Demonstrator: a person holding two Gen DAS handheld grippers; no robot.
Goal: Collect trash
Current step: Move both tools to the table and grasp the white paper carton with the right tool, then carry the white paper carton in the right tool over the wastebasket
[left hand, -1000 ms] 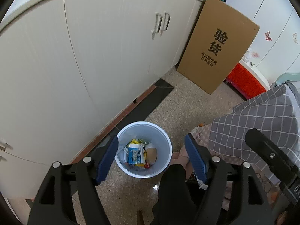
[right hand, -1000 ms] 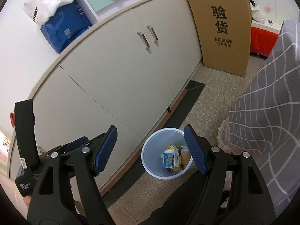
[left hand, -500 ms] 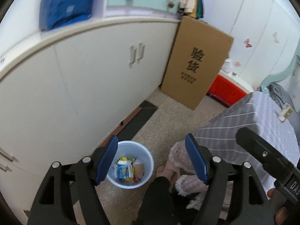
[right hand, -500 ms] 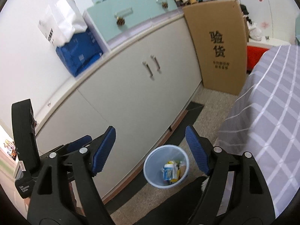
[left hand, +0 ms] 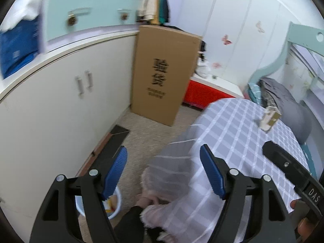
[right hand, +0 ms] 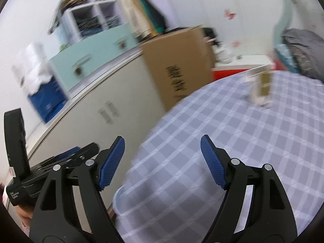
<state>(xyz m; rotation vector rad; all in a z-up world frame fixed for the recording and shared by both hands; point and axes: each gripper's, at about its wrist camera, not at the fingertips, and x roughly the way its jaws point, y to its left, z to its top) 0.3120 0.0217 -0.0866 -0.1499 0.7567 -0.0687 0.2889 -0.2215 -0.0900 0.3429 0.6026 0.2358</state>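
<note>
Trash still to be collected is represented by one small carton (left hand: 270, 118), white with an olive-gold side, which is seen standing on the checked bedspread (left hand: 239, 133). Places are given from that carton. The light blue bin (left hand: 116, 206), already holding wrappers, is set well away from it, down on the floor beside the bed's near edge and close to the white cabinet (left hand: 60, 121); only part of its rim is shown under the left gripper (left hand: 163, 171). The brown cardboard box (left hand: 164, 75) is leaned against the cabinet end, off to the carton's left.

Both pairs of blue fingers are held spread wide with nothing between them. The right gripper (right hand: 162, 163) is pointed across the bedspread, and the carton (right hand: 261, 87) is found ahead of its fingers and off to the right, well apart. From the left gripper it lies further to the right and well apart too.

The carton's long axis is judged to run upright, though blur makes its exact tilt hard to tell. The right hand is judged the nearer, so a reach forward and rightward is called for, with the fingers brought to either side of the narrow upright body.
</note>
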